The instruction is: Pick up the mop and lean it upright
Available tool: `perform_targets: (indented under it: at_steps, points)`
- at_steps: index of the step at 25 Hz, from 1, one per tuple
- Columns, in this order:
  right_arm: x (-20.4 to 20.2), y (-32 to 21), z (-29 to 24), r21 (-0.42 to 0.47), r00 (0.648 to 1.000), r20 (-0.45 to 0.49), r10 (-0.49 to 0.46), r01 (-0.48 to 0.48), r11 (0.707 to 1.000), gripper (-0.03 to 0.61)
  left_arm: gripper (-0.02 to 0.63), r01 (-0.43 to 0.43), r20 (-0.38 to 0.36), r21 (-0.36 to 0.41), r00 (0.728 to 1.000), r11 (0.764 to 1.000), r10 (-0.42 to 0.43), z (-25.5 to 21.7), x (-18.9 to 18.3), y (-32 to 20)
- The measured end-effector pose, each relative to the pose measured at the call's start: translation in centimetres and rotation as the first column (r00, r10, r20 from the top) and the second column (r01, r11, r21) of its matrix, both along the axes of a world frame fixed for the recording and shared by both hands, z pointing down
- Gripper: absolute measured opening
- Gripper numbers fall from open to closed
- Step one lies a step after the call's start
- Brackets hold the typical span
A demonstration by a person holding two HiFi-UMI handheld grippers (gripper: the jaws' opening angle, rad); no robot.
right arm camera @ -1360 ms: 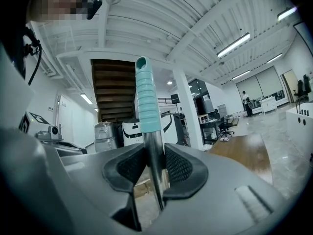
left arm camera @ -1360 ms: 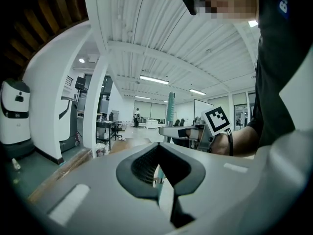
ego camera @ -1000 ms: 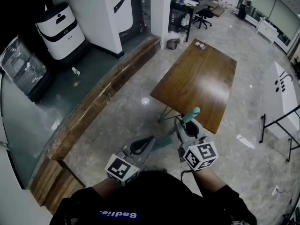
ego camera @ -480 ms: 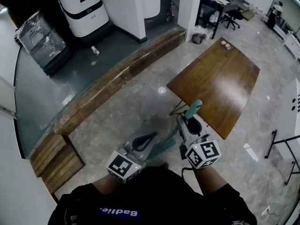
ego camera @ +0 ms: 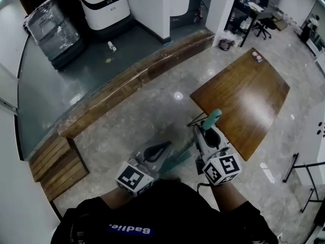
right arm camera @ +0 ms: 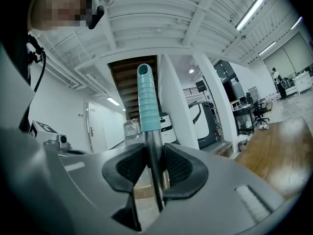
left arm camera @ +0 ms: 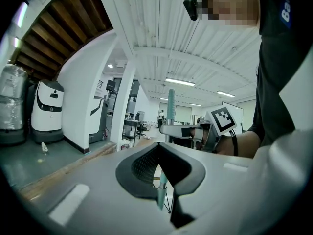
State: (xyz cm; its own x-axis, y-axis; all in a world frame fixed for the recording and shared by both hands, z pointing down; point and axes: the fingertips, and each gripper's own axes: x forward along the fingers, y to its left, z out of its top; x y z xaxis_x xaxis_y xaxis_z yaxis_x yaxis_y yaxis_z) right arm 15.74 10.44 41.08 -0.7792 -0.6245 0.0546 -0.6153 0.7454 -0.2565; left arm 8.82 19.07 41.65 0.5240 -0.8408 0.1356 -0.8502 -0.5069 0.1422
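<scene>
The mop stands upright, a metal pole with a ribbed teal grip (ego camera: 212, 117) at its top. My right gripper (ego camera: 205, 132) is shut on the pole just below that grip; in the right gripper view both pads press the pole (right arm camera: 152, 151). A teal lower part of the mop (ego camera: 179, 159) shows between my two grippers. My left gripper (ego camera: 164, 147) sits beside it to the left, its jaws shut with nothing in them. In the left gripper view the pole (left arm camera: 169, 106) rises beyond the left gripper (left arm camera: 159, 153).
A brown wooden table (ego camera: 244, 98) stands just beyond the mop. A long wooden ledge (ego camera: 127, 83) with steps (ego camera: 56, 166) runs across the left. Behind it are a white machine (ego camera: 104, 4) and a wrapped object (ego camera: 51, 32). A metal frame (ego camera: 304, 179) stands at right.
The room has slid rightward in the head view as the person moves. Both grippers and the upright mop keep their places in front of the body, the right hold unchanged.
</scene>
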Motion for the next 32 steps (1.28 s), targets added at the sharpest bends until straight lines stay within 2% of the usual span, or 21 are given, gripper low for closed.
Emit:
perform_targets:
  at_steps: [13,18,24,32]
  points:
    - [-8.0,-7.3,-0.2,0.015,0.993,-0.062,0.102,-0.102,0.995,0.114,0.02,-0.083,-0.027,0.056,0.996,0.995,0.084,-1.4,-9.8,-8.1]
    - [-12.1,-9.8,-0.2,0.018,0.987,-0.085,0.134,-0.133,0.991,0.112,0.02,-0.074,-0.035,0.051,0.997,0.996,0.075,-1.3,-14.9,-9.8]
    - [-16.6,-12.2,-1.8,0.052,0.985,-0.071,0.159,-0.156,0.986,0.108,0.02,-0.055,-0.052,0.091,0.997,0.994,0.06,-2.7,-19.5,-11.2]
    - [-21.6,-14.3,-3.1,0.067,0.994,-0.054,0.093,-0.089,0.994,0.106,0.02,0.006,-0.041,0.082,0.999,0.997,-0.003,-2.5,-23.1,-13.5]
